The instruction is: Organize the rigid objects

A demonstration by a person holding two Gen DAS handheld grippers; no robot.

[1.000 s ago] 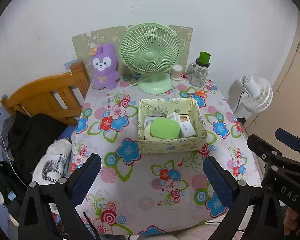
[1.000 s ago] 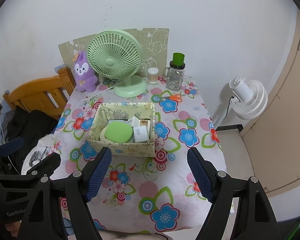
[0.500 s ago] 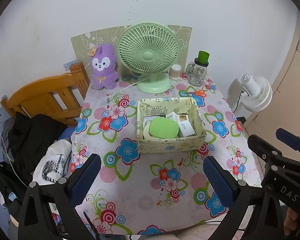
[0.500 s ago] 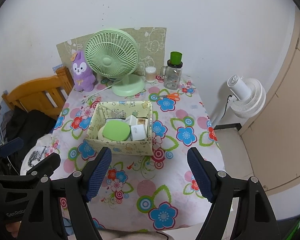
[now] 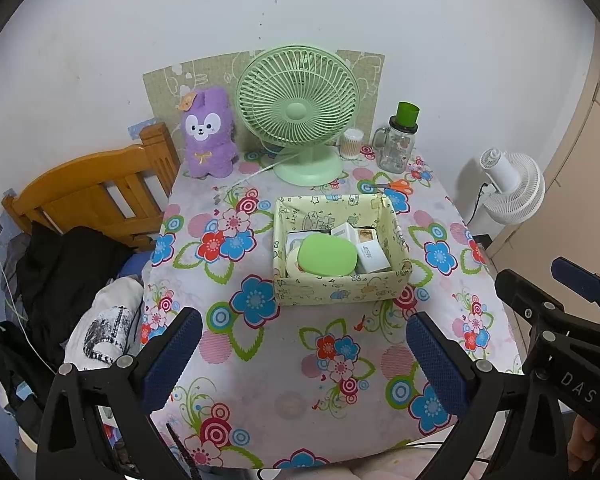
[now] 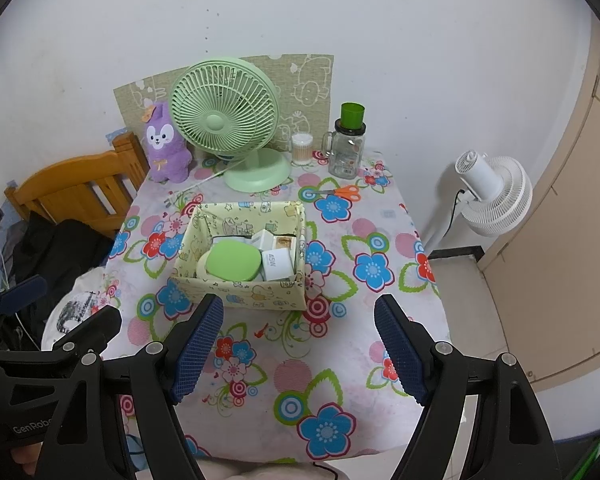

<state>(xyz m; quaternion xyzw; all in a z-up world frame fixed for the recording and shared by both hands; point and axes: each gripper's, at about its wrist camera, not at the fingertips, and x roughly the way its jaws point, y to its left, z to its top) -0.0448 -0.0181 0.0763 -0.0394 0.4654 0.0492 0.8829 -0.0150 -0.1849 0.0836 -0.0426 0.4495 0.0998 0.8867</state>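
**Both grippers hang open above the near edge of the flowered table**

The left gripper (image 5: 300, 354) has its jaws spread wide with nothing between them, its blue pads (image 5: 172, 356) framing bare tablecloth. The right gripper (image 6: 299, 346) is equally wide apart and empty. Both tilt steeply downward toward the table (image 5: 260, 380), held side by side (each one's black frame shows at the edge of the other's view), and a bit of a hand (image 5: 580, 440) shows at the lower right corner of the left wrist view.

Just beyond the fingertips, near the table's middle, sits the yellow patterned storage box (image 6: 240, 292). Inside it lie a green oval case (image 6: 233, 259), a white carton (image 6: 277, 265) and a smaller box behind, whose print is too small to read.

Farther back stand a green desk fan (image 6: 225, 114), a purple plush rabbit (image 6: 166, 148), a cotton-swab jar (image 6: 302, 148) and a glass mug with a green lid (image 6: 346, 146). Orange-handled scissors (image 6: 342, 192) lie flat between the mug and the box. A white floor fan (image 6: 492, 196) stands off to the right, a wooden bed frame (image 6: 76, 190) to the left.
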